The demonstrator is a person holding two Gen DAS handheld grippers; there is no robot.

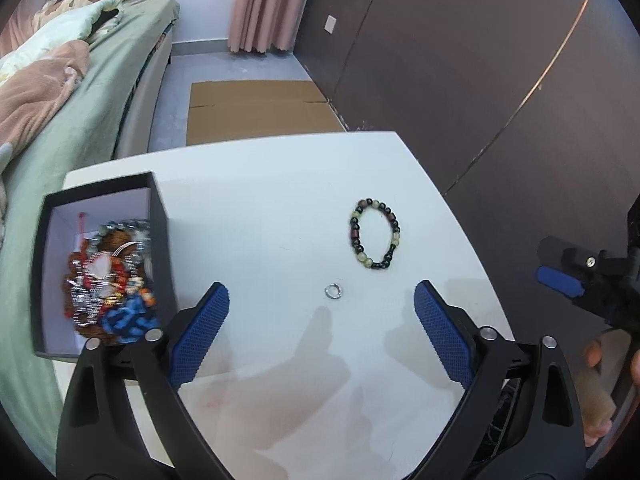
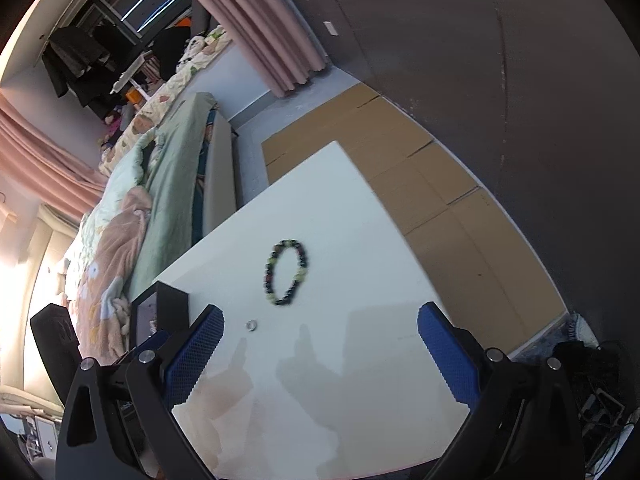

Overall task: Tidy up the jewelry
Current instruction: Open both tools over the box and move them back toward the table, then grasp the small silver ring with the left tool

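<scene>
A beaded bracelet [image 1: 374,233] of dark and pale green beads lies flat on the white table [image 1: 260,200]. A small silver ring [image 1: 332,291] lies just in front of it. A black box [image 1: 100,264] at the table's left holds a heap of mixed jewelry [image 1: 108,280]. My left gripper [image 1: 322,300] is open and empty, with the ring between its blue fingertips. My right gripper [image 2: 320,322] is open and empty above the table, behind the bracelet [image 2: 286,273] and the ring [image 2: 251,325]. The box [image 2: 160,312] shows at its left.
A bed with green and pink bedding [image 1: 60,92] runs along the table's left side. Flattened cardboard [image 1: 256,112] lies on the floor beyond the table. A dark wall [image 1: 480,60] stands to the right. The right gripper [image 1: 568,276] shows past the table's right edge.
</scene>
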